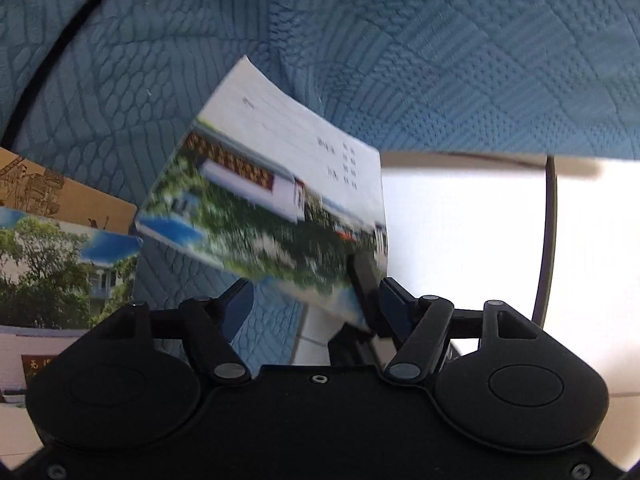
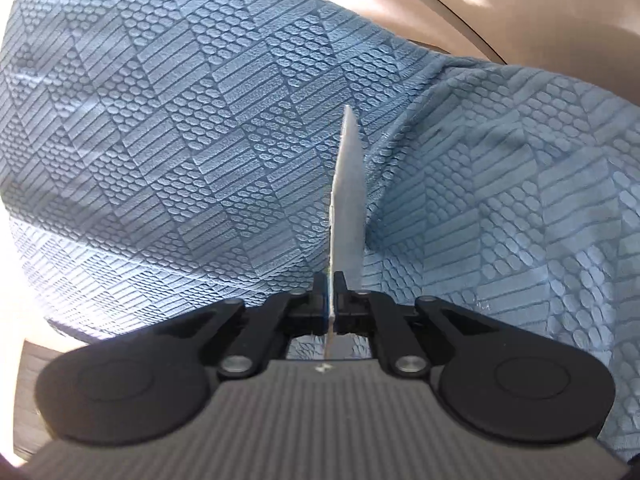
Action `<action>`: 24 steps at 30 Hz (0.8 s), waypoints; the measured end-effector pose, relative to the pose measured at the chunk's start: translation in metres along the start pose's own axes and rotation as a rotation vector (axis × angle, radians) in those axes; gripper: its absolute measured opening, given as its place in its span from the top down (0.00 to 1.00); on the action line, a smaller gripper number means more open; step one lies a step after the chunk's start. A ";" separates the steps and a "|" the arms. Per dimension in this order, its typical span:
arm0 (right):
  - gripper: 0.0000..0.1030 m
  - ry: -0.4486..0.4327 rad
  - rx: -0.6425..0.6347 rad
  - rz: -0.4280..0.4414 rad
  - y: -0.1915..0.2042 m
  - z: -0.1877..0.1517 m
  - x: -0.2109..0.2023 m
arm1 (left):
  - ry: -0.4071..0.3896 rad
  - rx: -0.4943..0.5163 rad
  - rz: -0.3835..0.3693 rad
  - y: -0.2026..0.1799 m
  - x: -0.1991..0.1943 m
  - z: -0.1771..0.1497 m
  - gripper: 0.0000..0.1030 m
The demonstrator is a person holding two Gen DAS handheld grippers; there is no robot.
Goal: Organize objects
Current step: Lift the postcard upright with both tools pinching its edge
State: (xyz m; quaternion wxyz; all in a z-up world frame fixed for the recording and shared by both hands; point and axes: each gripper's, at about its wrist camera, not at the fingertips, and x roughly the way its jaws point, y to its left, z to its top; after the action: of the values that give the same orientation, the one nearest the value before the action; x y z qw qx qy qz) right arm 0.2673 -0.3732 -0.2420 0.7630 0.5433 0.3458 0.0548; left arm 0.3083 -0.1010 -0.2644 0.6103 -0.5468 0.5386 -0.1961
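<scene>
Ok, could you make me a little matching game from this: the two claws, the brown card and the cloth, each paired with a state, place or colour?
Things:
1. left claw
2. right claw
3. brown card
4. cloth

Descriptions:
a. blue, with a raised pattern
b. open
c. lying flat on the cloth
d. shut on a photo card

Pairs: 1-b, 2-d, 3-c, 4-a
</scene>
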 end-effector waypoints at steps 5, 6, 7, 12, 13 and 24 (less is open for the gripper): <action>0.95 -0.004 0.017 0.022 0.000 0.000 -0.012 | -0.025 -0.059 0.001 0.014 0.002 0.011 0.35; 0.95 -0.007 0.014 0.022 0.001 0.000 -0.015 | -0.027 -0.070 0.002 0.016 0.004 0.012 0.36; 0.95 -0.009 0.015 0.024 0.001 0.001 -0.018 | -0.030 -0.076 0.001 0.018 0.005 0.012 0.36; 0.95 -0.008 0.033 0.043 0.002 0.004 -0.030 | -0.038 -0.107 -0.004 0.026 0.009 0.009 0.45; 0.95 -0.010 0.028 0.044 0.003 0.004 -0.033 | -0.037 -0.103 -0.008 0.027 0.009 0.008 0.47; 0.95 0.002 0.049 0.026 -0.007 0.000 -0.057 | 0.009 -0.063 -0.021 0.022 0.006 -0.005 0.78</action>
State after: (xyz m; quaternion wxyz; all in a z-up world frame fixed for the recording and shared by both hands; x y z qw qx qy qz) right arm 0.2222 -0.4023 -0.2217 0.7484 0.5662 0.3407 0.0571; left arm 0.2979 -0.1012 -0.2856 0.5882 -0.5703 0.5417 -0.1880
